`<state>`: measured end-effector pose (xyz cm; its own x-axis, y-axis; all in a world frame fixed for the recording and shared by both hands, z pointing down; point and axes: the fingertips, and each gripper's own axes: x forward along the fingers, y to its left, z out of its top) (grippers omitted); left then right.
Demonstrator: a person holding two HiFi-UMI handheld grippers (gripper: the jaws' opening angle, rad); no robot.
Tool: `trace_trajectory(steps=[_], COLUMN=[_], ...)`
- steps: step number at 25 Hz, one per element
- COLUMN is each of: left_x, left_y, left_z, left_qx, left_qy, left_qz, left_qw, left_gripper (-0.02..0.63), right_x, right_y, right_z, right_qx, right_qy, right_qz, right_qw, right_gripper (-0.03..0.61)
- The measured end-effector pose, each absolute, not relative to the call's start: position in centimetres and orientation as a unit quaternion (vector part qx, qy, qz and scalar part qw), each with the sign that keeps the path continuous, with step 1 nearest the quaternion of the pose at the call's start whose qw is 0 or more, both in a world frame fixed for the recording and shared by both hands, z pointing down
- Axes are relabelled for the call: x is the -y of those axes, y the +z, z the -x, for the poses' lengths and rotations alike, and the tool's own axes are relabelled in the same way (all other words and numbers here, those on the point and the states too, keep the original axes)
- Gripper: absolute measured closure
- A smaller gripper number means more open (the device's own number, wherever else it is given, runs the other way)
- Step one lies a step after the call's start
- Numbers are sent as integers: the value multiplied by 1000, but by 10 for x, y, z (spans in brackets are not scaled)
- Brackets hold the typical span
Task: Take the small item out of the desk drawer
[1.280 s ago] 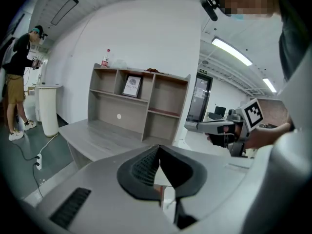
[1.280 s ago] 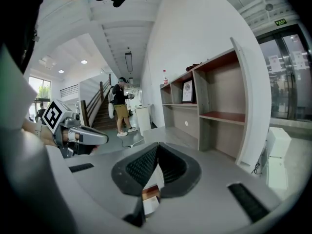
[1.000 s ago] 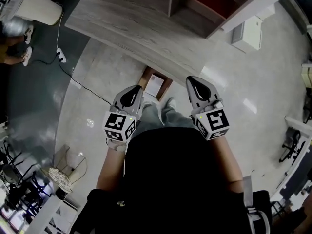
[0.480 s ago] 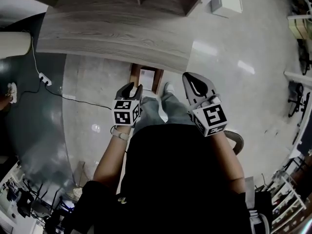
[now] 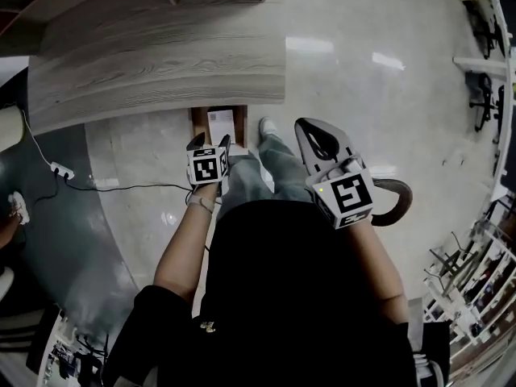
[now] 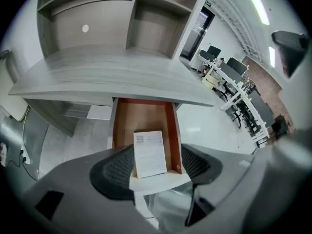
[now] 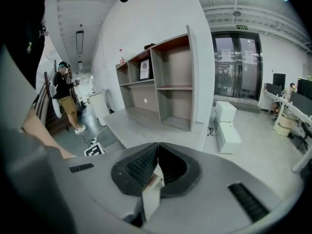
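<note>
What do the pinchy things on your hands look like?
The grey plastic left gripper and right gripper have black ribbed pads, and each carries a white cube with black square markers. The person's black sleeves leave the forearms bare.

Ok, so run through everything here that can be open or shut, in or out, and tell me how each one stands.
Drawer: pulled open from under the desk.
Paper: lying flat inside the drawer, not yet taken out.
Left hand-held gripper: open, jaws wide apart.
Right hand-held gripper: shut, jaws together, holding nothing.
</note>
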<state>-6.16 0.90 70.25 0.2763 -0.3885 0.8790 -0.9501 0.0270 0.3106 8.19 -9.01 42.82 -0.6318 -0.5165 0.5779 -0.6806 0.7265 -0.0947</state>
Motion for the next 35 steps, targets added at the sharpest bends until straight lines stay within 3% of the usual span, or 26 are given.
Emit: trace_trajectory(steps=[7, 18, 35], left_x=[2, 13, 16], left_y=[748, 808, 851], left_z=[55, 56, 52], left_qx=[522, 530, 546], left_qy=[311, 356, 372], left_qz=[-612, -586, -562], left_qw=[506, 499, 498], left_gripper=[255, 207, 181], right_x=[79, 64, 48], right_y=[437, 451, 459], right_z=[-113, -130, -150], right_qx=[861, 833, 814], right_qy=[170, 191, 194], right_qz=[-382, -411, -425], right_qw=[290, 316, 344], right_gripper=[581, 581, 581])
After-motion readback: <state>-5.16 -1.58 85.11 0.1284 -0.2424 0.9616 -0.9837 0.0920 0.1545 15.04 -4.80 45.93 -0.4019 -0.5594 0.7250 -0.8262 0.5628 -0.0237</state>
